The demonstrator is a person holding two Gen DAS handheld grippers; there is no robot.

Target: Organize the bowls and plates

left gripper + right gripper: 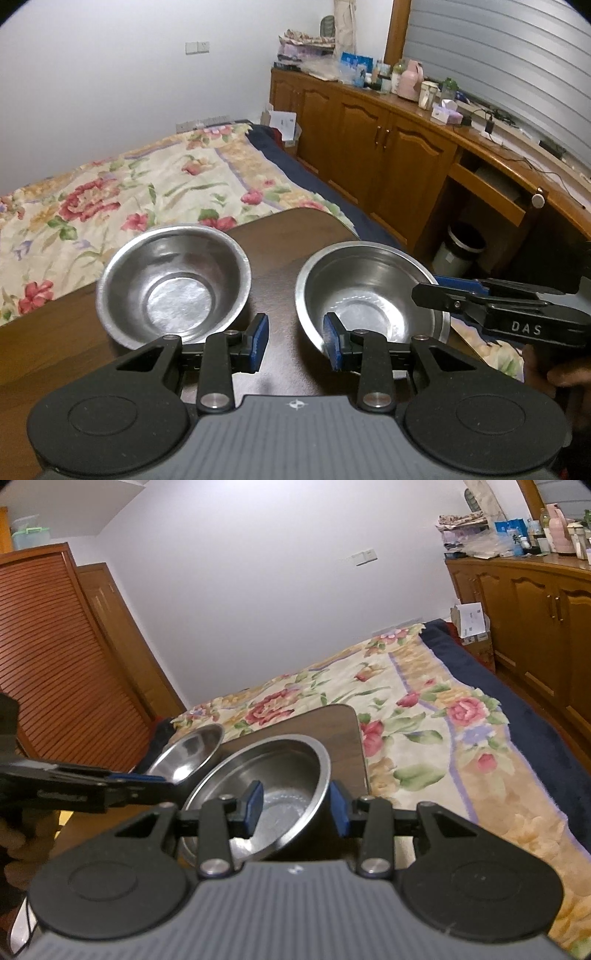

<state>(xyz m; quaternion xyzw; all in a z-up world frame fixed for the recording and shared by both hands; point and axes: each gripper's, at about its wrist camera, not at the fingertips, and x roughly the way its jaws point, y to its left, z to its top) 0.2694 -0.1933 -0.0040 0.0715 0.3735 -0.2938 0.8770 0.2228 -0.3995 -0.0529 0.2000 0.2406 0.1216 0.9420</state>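
Note:
Two empty steel bowls stand side by side on a dark wooden table (pixel 284 232). In the left wrist view my left gripper (pixel 295 343) is open, low over the table, aimed at the gap between the left bowl (pixel 173 284) and the right bowl (pixel 369 291). It holds nothing. My right gripper (pixel 424 291) comes in from the right at the right bowl's rim. In the right wrist view, my right gripper (pixel 295 808) is open and straddles the rim of the near bowl (pixel 284 771), one blue pad inside and one outside. Beyond it are the far bowl (pixel 188 749) and my left gripper (pixel 162 779).
A bed with a floral cover (pixel 129 192) lies just behind the table, and the table corner (pixel 343 716) reaches over it. Wooden cabinets (pixel 388 147) with a cluttered top line the right wall, with a bin (pixel 458 251) under the desk. A slatted wardrobe (pixel 48 657) stands on the left.

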